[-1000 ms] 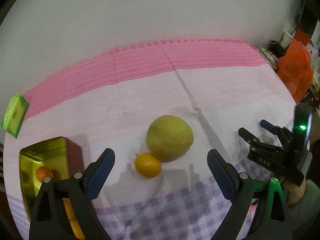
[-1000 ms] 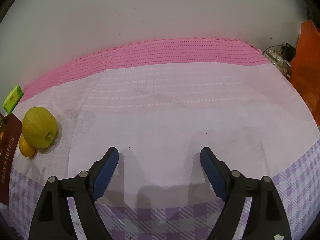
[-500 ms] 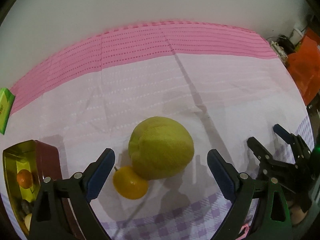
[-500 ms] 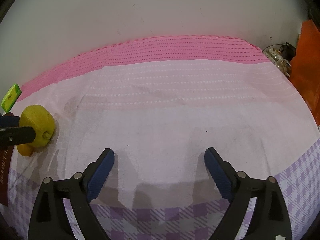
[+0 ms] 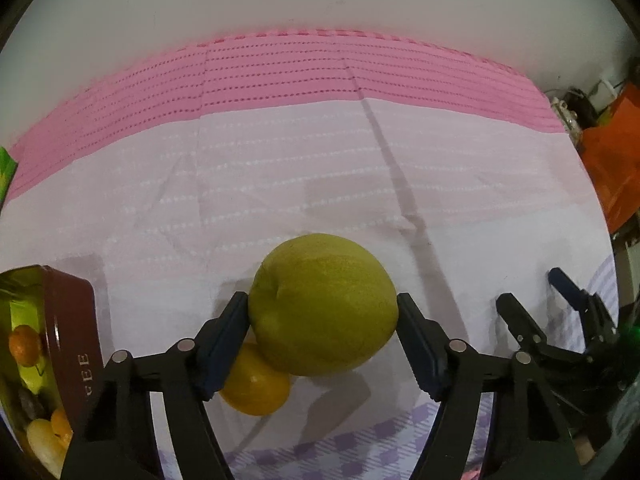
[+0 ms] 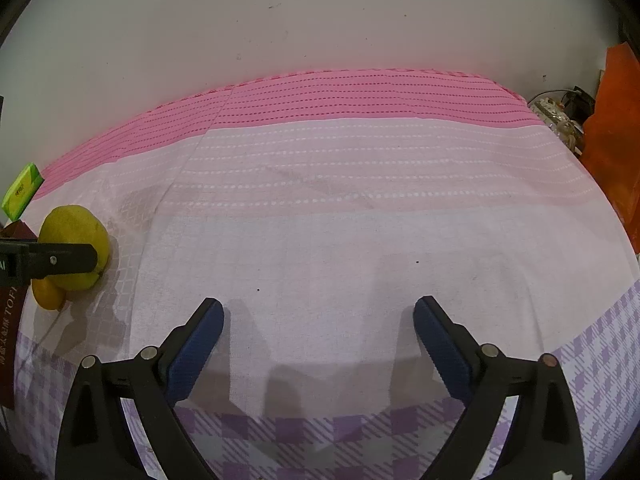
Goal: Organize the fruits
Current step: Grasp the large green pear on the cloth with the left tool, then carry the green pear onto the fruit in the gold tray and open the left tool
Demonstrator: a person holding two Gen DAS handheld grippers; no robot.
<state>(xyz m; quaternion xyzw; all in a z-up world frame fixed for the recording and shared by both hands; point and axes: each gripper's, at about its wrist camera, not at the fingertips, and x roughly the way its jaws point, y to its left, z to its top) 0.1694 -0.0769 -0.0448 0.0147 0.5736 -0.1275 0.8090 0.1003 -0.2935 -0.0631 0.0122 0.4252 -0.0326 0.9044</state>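
The left gripper (image 5: 322, 330) has just been closing its fingers, and their blue pads (image 5: 224, 344) now press against both flanks of a large yellow-green citrus fruit (image 5: 322, 304), pinching it where it rests on the cloth-covered desk (image 5: 280, 184). Tucked just beneath and to the left of that fruit, touching it, lies a small orange (image 5: 256, 390). At the left edge stands a dark red tin (image 5: 76, 328) with a gold inside, holding several small fruits, among them a little orange one (image 5: 24, 344). To the right, well apart from the citrus, the right gripper (image 6: 318, 330) hovers over bare cloth; its fingers have just been opening and stand spread wide with nothing between them. Beyond, the cloth passes from purple check to pale pink and then a bright pink band against the white wall (image 6: 320, 20). A green packet (image 6: 22, 190) lies at the far left, and an orange bag (image 6: 616, 120) stands at the far right.
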